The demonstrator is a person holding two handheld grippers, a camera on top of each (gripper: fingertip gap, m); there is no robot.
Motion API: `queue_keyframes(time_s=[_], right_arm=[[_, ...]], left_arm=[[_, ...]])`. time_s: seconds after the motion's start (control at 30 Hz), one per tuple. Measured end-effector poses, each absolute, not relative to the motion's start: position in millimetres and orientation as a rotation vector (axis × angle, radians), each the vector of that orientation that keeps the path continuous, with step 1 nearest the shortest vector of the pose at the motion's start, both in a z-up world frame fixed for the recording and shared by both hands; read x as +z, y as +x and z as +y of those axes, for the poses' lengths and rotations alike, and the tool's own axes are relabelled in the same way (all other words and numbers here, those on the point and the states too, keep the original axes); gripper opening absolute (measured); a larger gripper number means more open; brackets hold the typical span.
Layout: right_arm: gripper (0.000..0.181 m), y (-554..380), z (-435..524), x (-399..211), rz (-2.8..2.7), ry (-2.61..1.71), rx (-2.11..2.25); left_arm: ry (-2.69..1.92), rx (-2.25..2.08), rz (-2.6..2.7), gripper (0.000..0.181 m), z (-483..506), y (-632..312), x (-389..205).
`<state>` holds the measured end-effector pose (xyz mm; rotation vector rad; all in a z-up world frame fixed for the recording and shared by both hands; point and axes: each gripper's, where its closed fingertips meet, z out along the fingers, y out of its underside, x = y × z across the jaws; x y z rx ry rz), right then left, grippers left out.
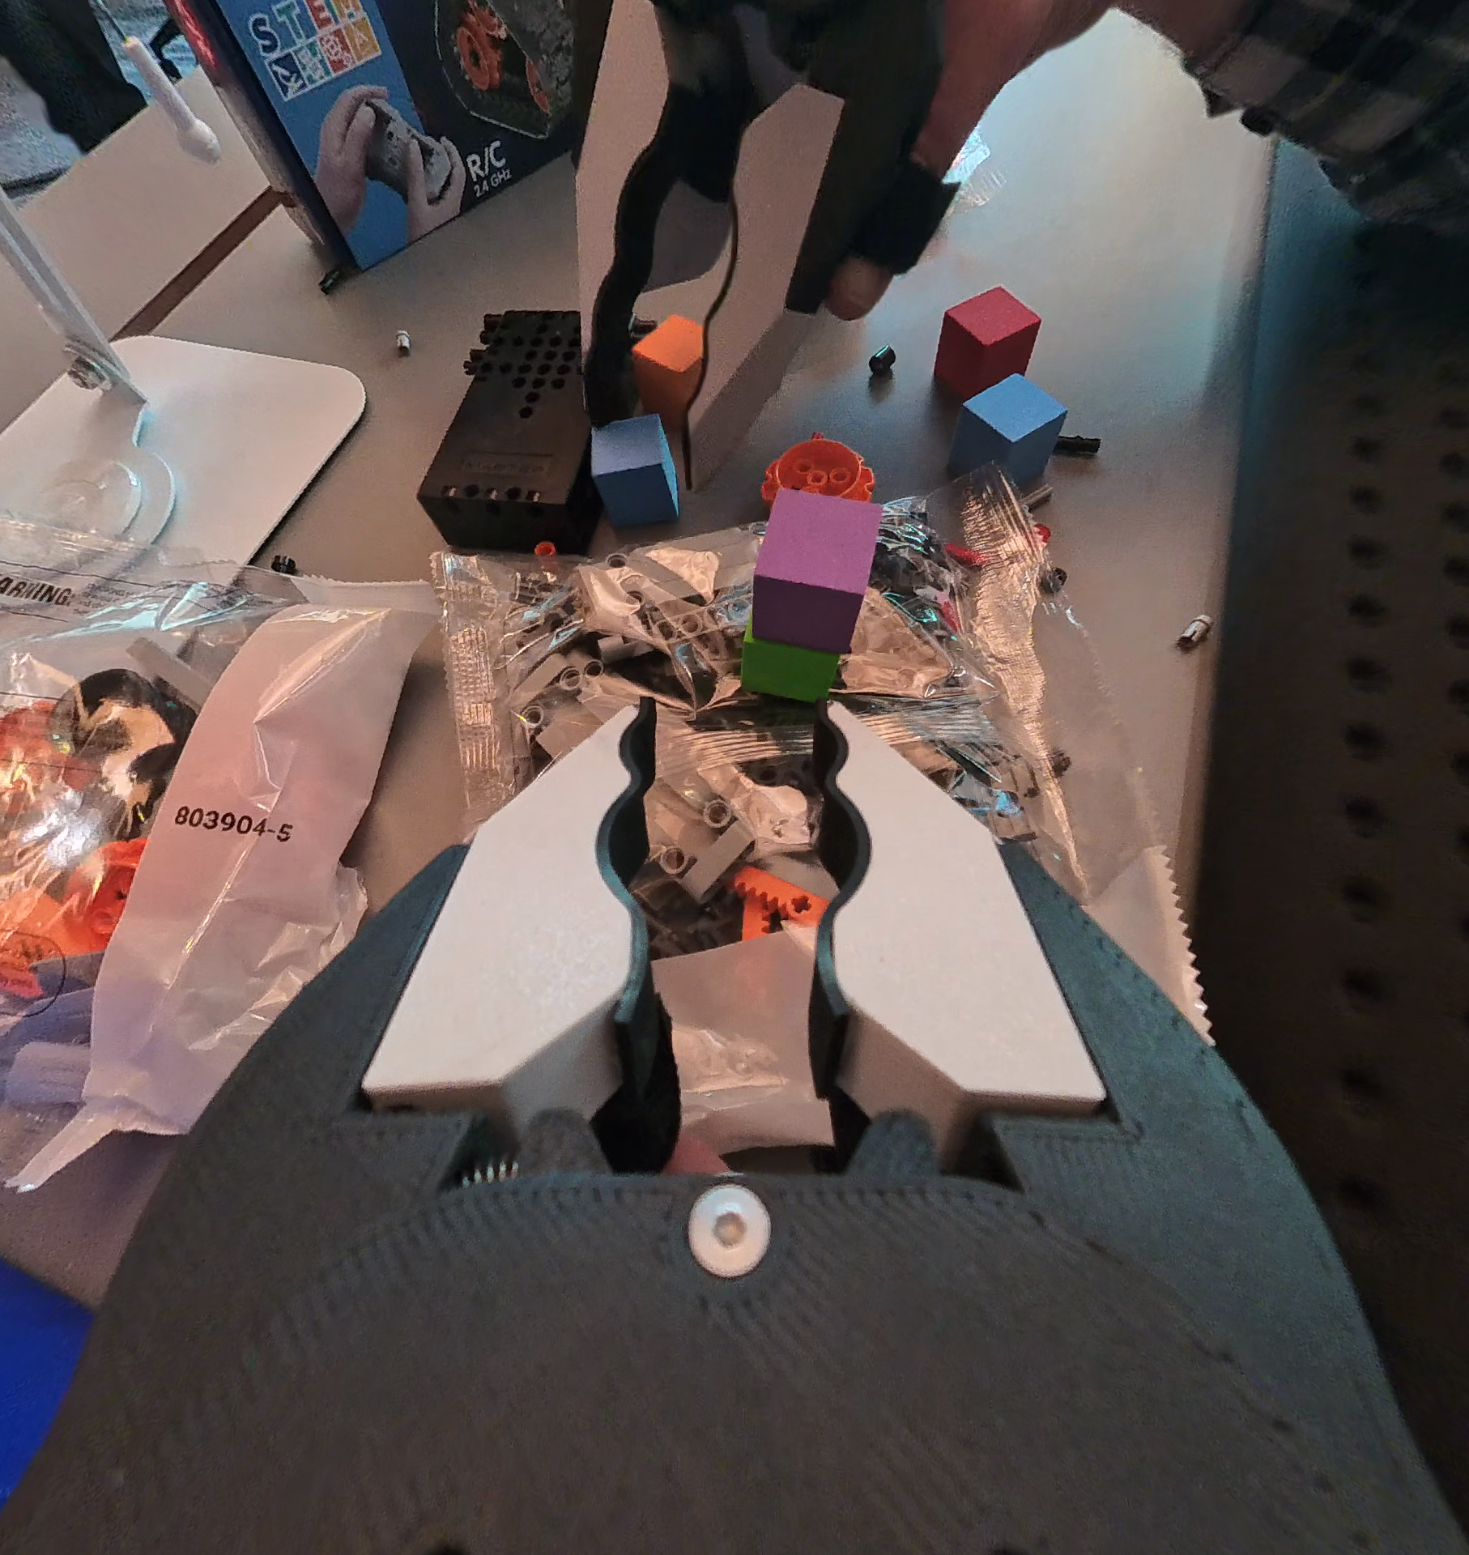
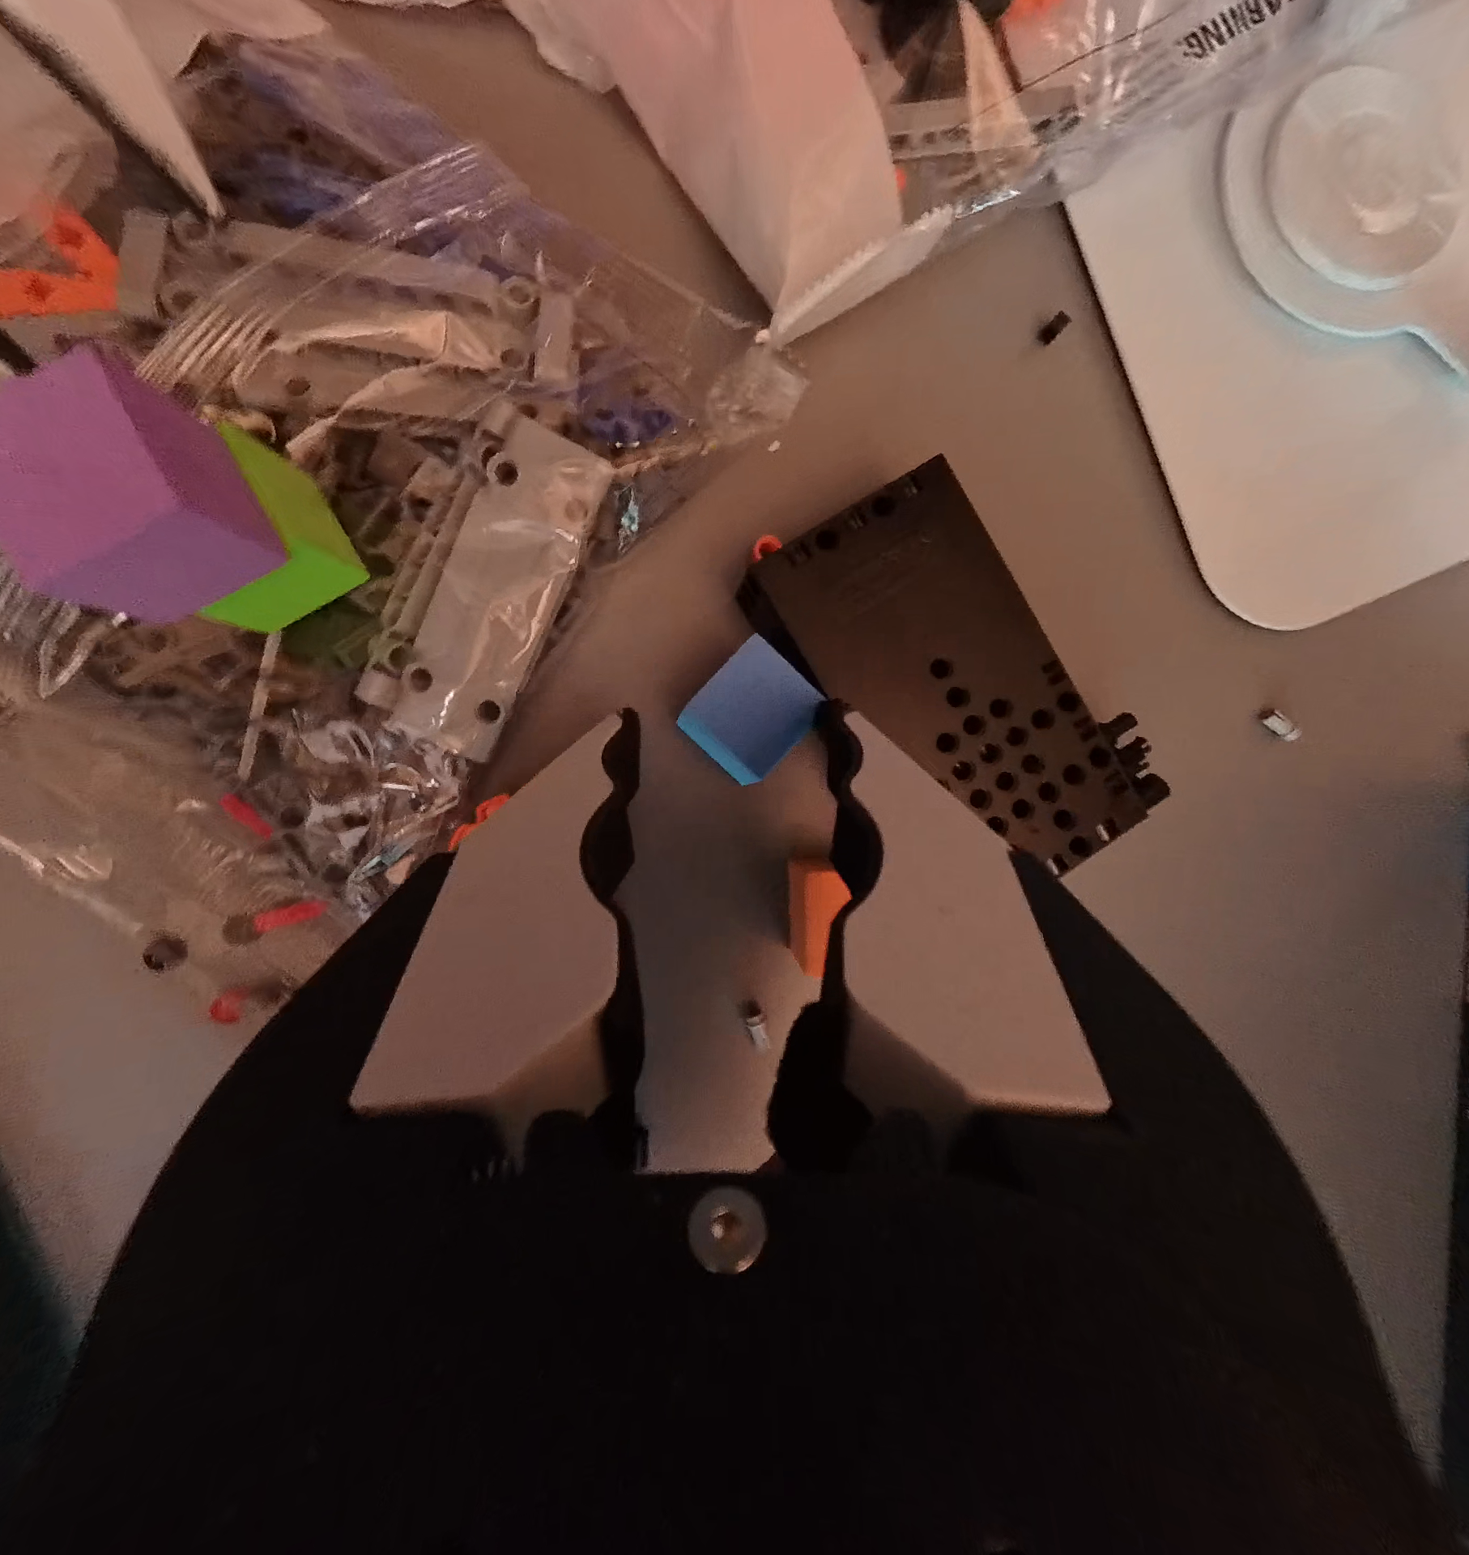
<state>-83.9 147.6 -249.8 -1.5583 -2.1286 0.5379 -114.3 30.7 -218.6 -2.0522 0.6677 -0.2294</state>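
My left gripper is open and empty above a clear bag of grey parts, its tips just short of a green cube. A purple cube is stacked on the green one. My right gripper is open and points down at the table; it also shows in the left wrist view. An orange cube lies between its fingers, against the right one. A blue cube sits at its tips, next to a black perforated box. The stack also shows in the right wrist view, purple over green.
A red cube, a second blue cube and an orange gear lie beyond the bag. A white stand base, another parts bag, a blue toy box and small loose pins surround them. A dark perforated wall runs along the right. My hands' fingertips stand some 12 cm from each other. To reach the orange gear in a straight line is about 5 cm for my right fingers, about 12 cm for my left.
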Motion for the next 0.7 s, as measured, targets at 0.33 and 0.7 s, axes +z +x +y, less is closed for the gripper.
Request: queue_keyframes(time_s=[0.33, 0.7], right_arm=[[0.042, -85.2, 157.8, -247.2, -1.931, -1.731, 0.432], [0.027, -87.2, 148.8, -226.7, -1.903, -1.705, 0.611]], left_arm=[[-2.045, -0.228, 0.669, 0.035, 30.1, -113.9, -216.6], [-2.038, -0.228, 0.658, 0.035, 29.9, -115.8, -214.7]])
